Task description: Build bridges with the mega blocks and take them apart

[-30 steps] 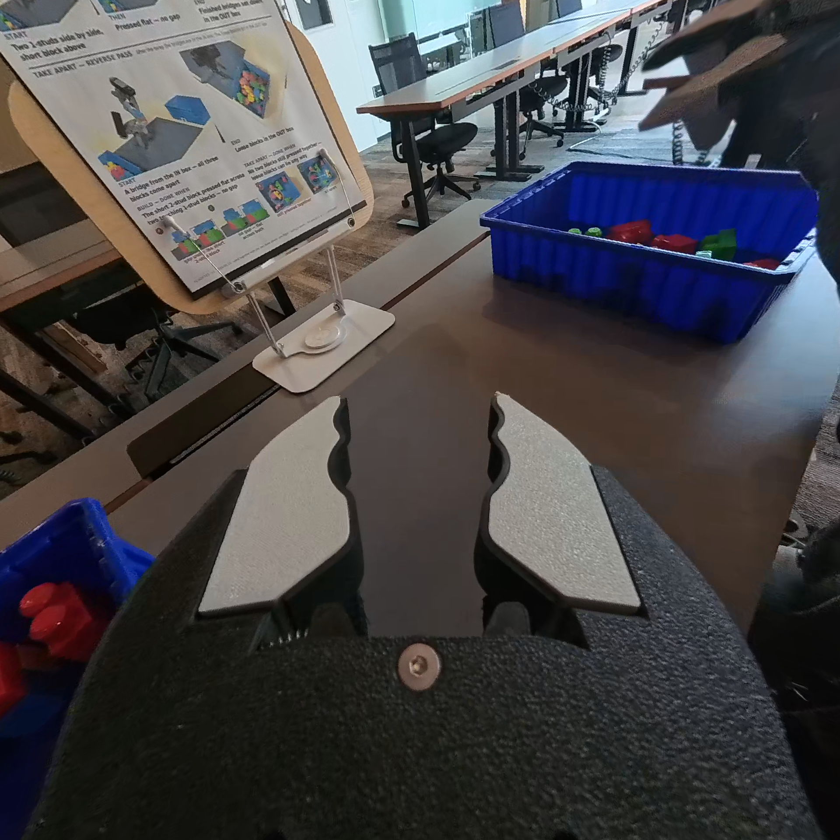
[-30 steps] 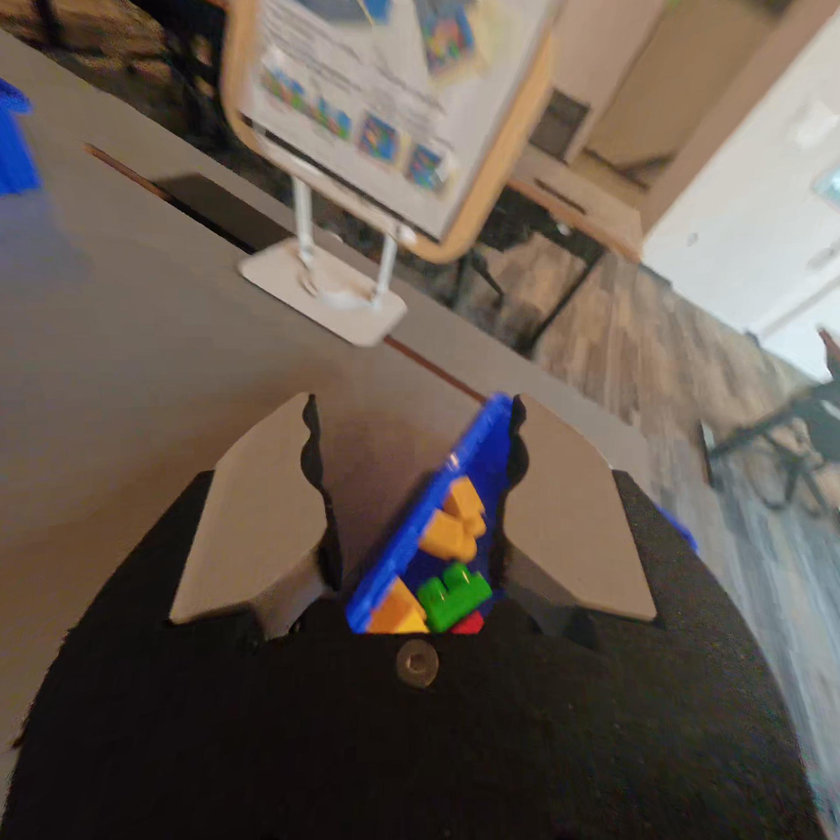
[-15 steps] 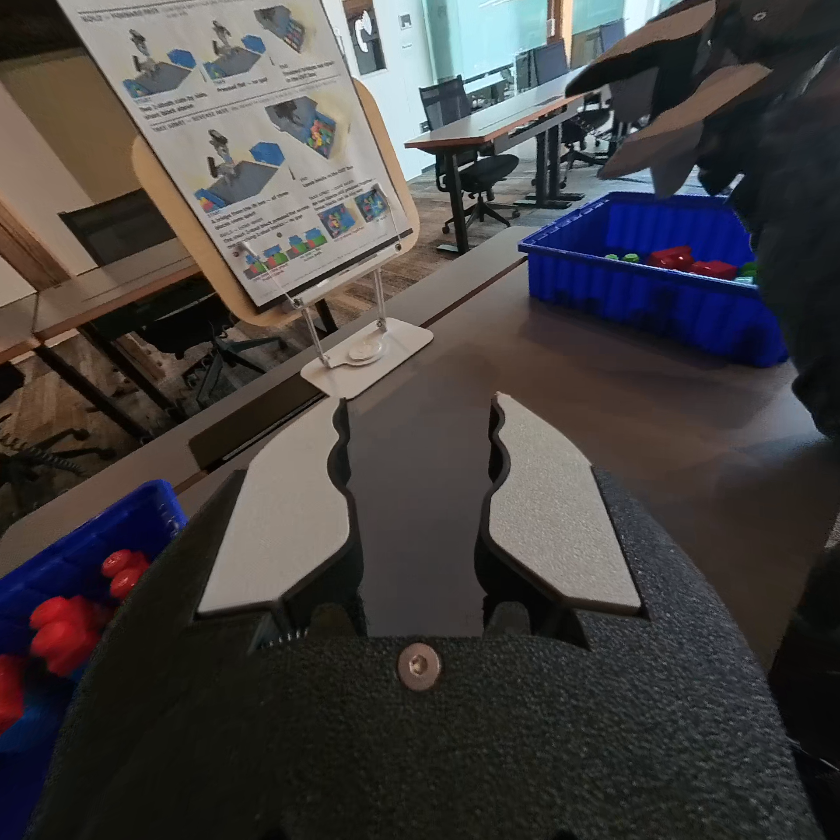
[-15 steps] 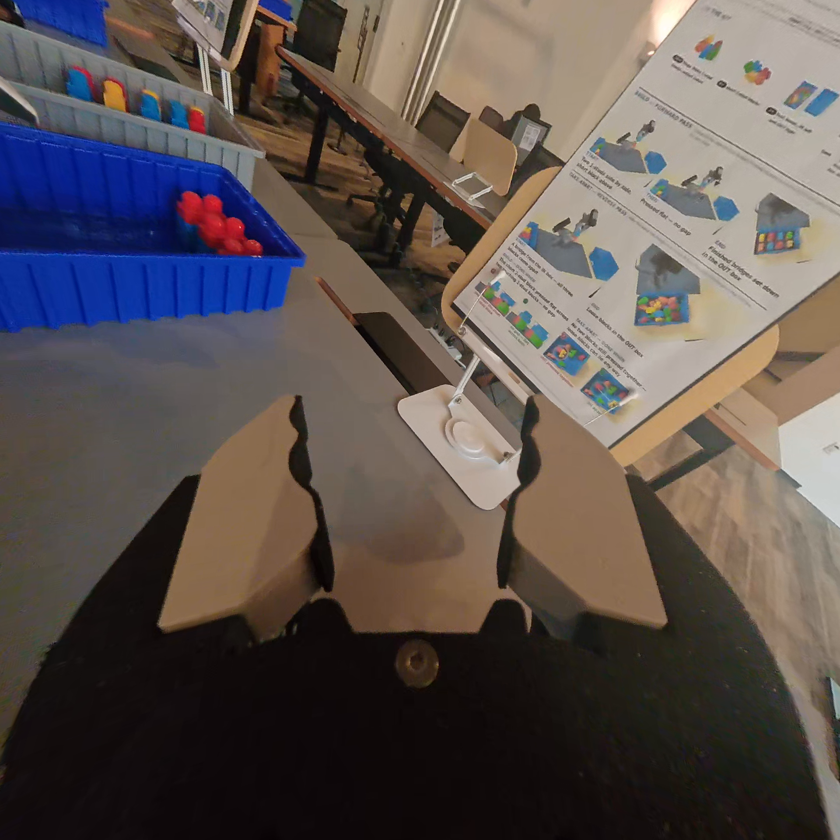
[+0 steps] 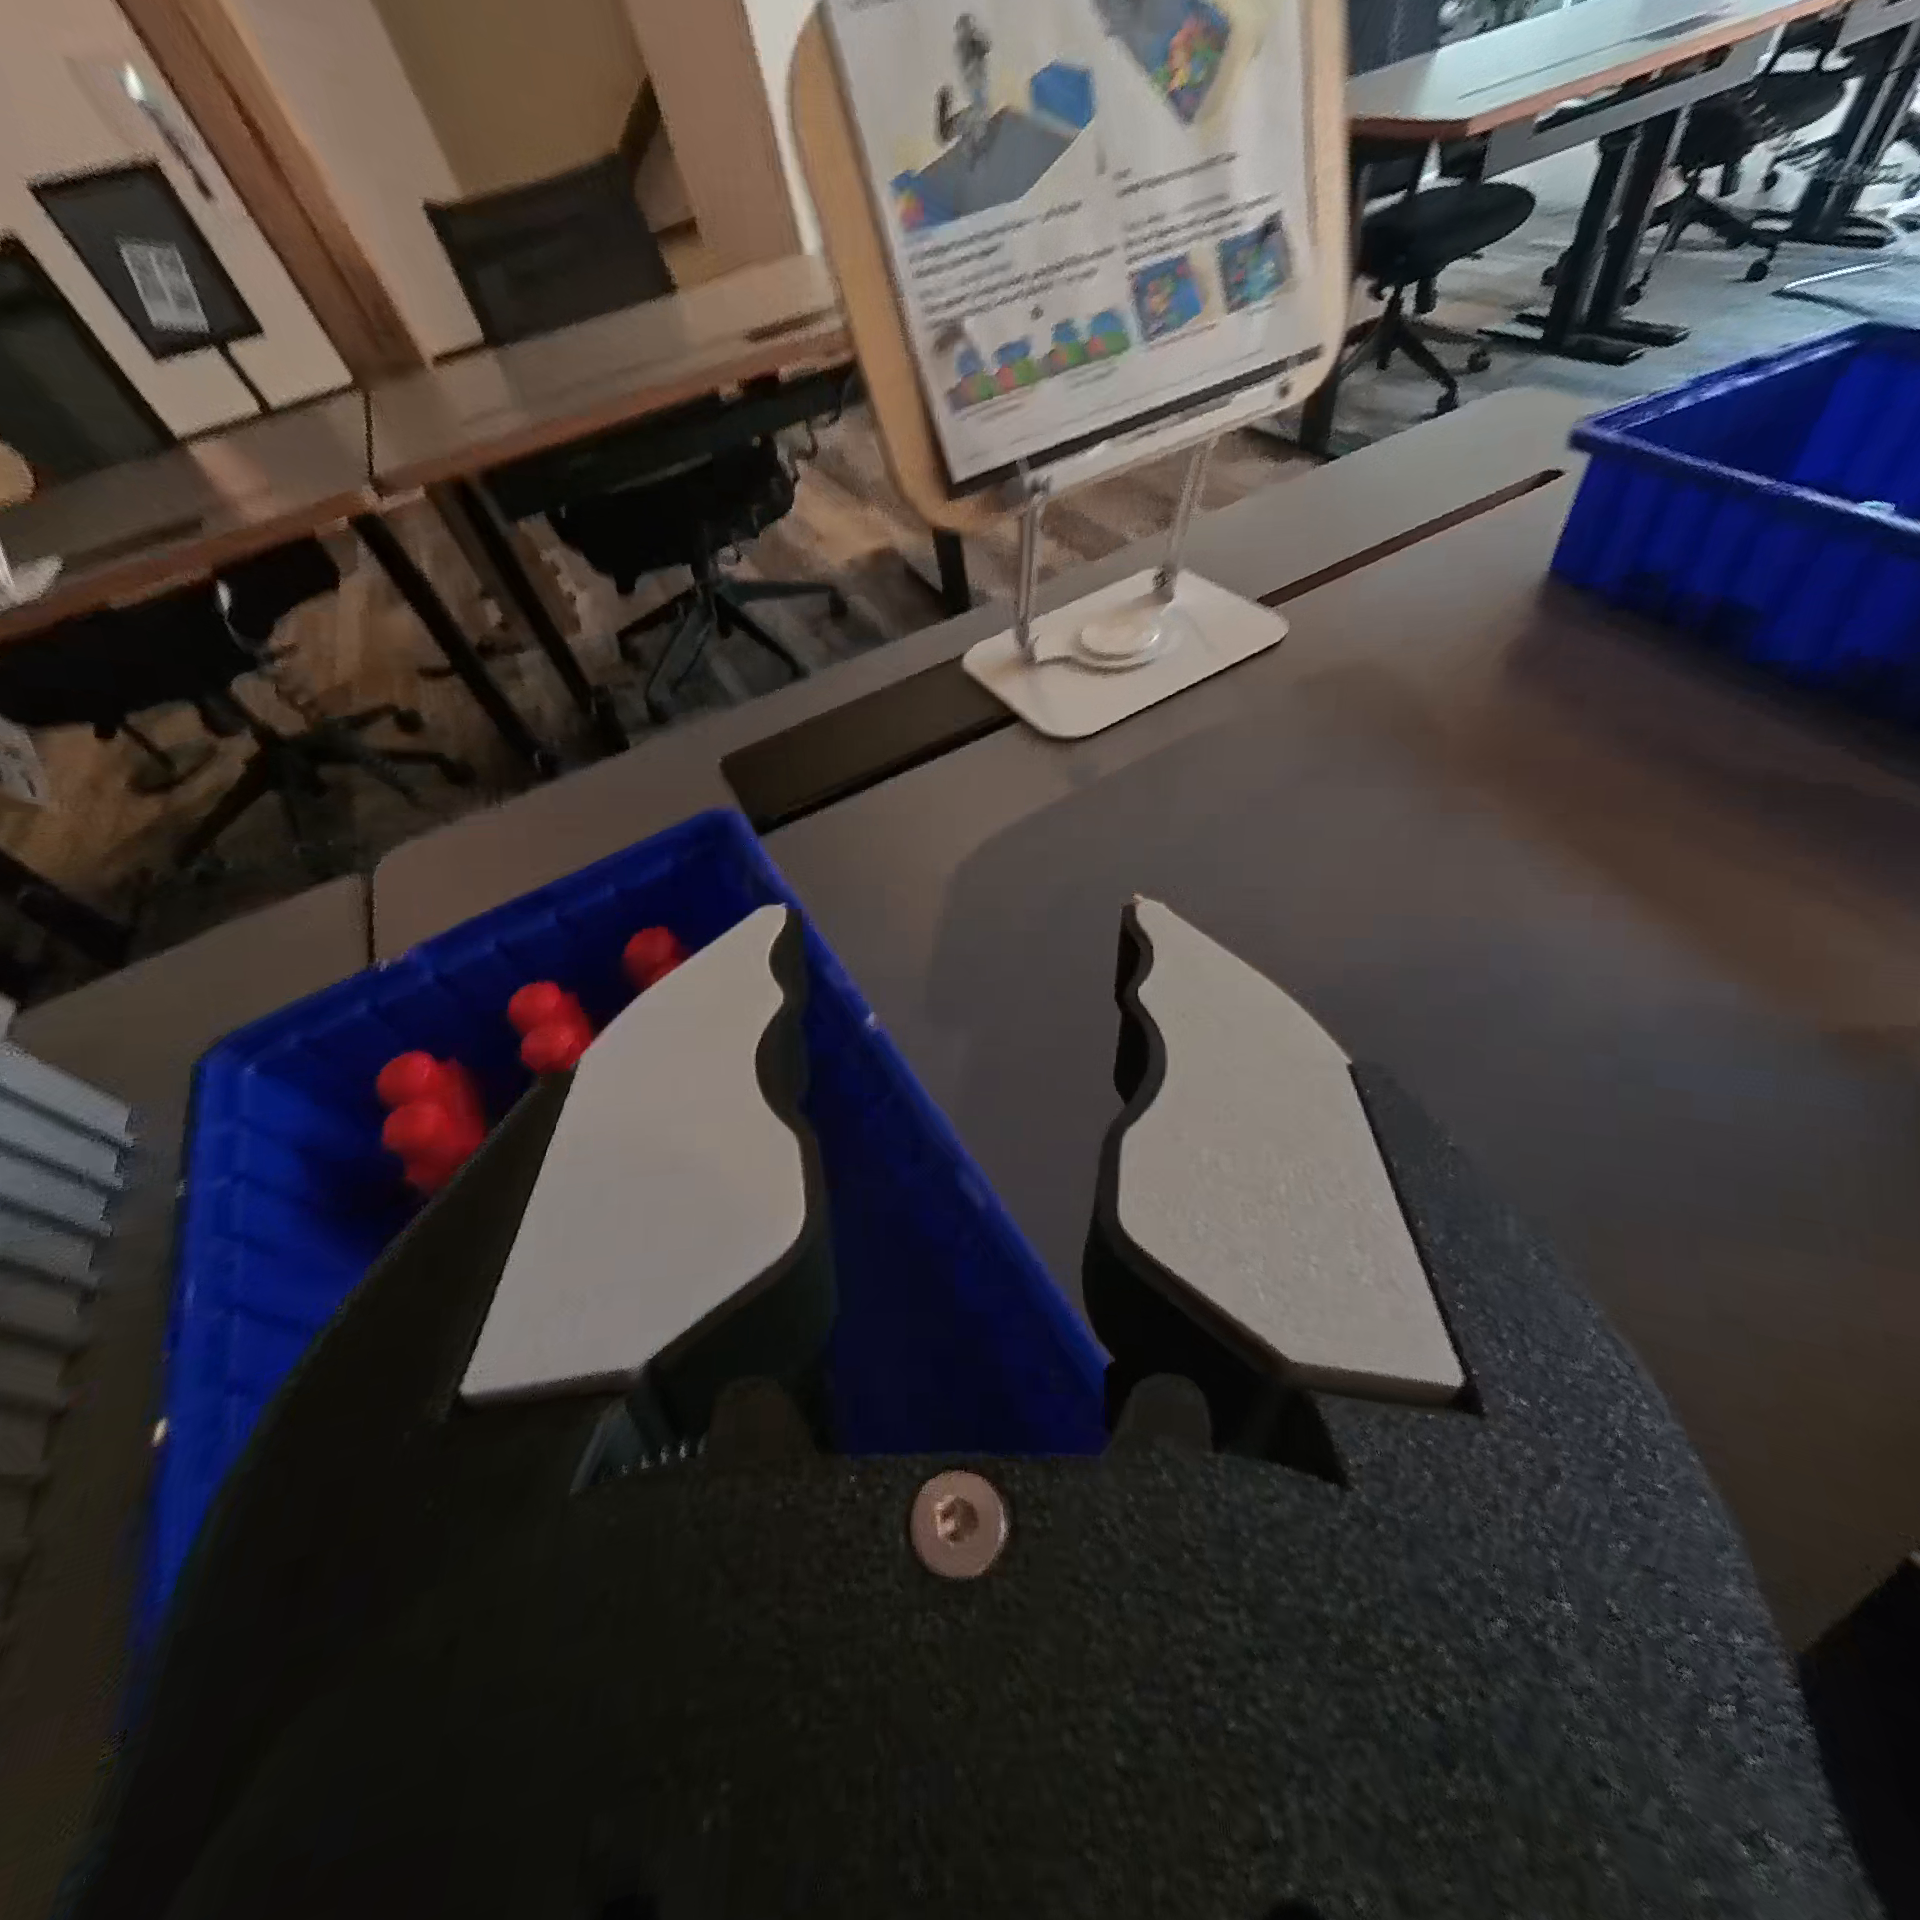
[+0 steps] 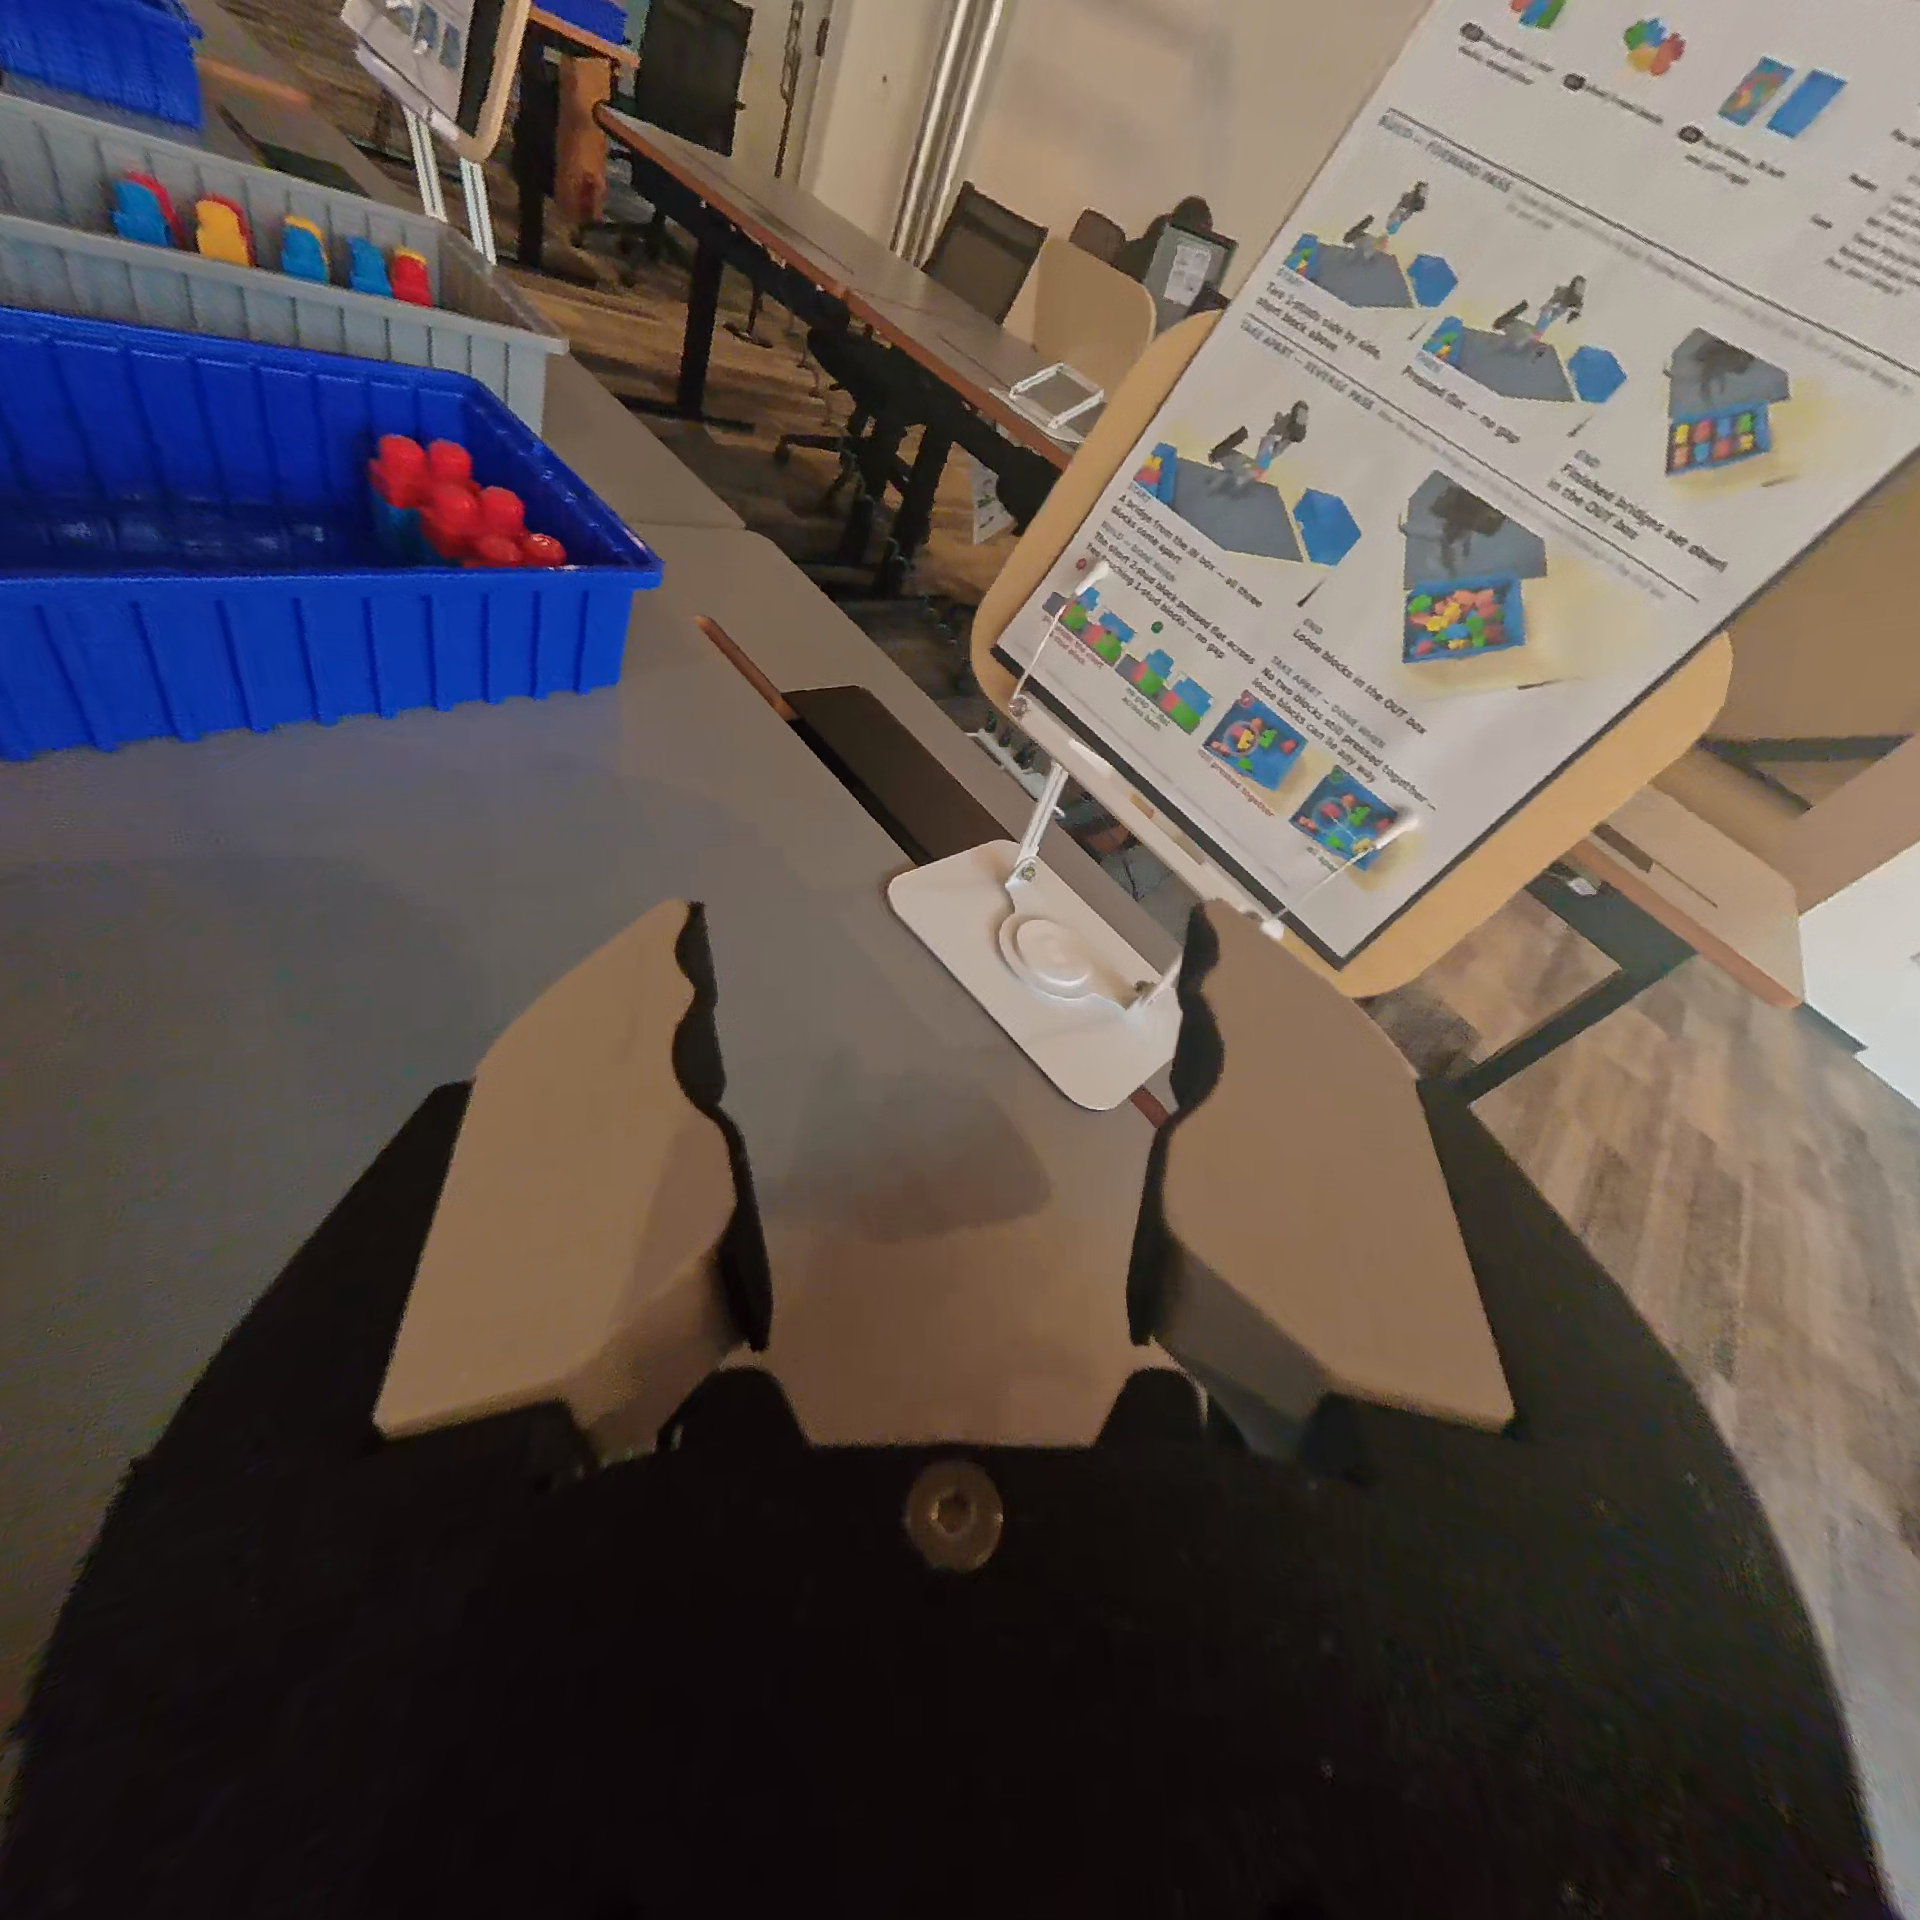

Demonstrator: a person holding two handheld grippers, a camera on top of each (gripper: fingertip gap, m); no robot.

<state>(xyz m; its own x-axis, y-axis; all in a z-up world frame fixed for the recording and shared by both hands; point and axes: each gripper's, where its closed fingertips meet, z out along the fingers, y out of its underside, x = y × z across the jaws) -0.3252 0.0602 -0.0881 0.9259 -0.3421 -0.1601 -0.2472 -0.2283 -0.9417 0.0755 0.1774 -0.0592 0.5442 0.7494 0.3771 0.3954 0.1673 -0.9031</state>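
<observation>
My left gripper [image 5: 961, 920] is open and empty, held over the near right corner of a blue bin [image 5: 904, 1143] that holds red blocks [image 5: 426, 1117]. My right gripper [image 6: 945, 920] is open and empty above the bare grey table [image 6: 364, 935]. The same blue bin [image 6: 312, 644] with its red blocks [image 6: 457, 504] stands far to its left in the right wrist view. A second blue bin [image 5: 1766, 520] stands at the right edge of the left wrist view; its contents are hidden.
An instruction sheet on a tan board with a white stand [image 5: 1127, 649] stands at the table's far edge, also in the right wrist view [image 6: 1049, 966]. A grey bin [image 6: 270, 281] with coloured blocks stands behind the blue one. A dark slot [image 5: 862, 743] runs along the back. Across from one pair of fingers to the other is roughly 45 centimeters.
My left gripper has swung left and now sits over the left bin's corner; the right bin has slid toward the frame edge. My right gripper has shifted slightly, still facing the left bin and the stand.
</observation>
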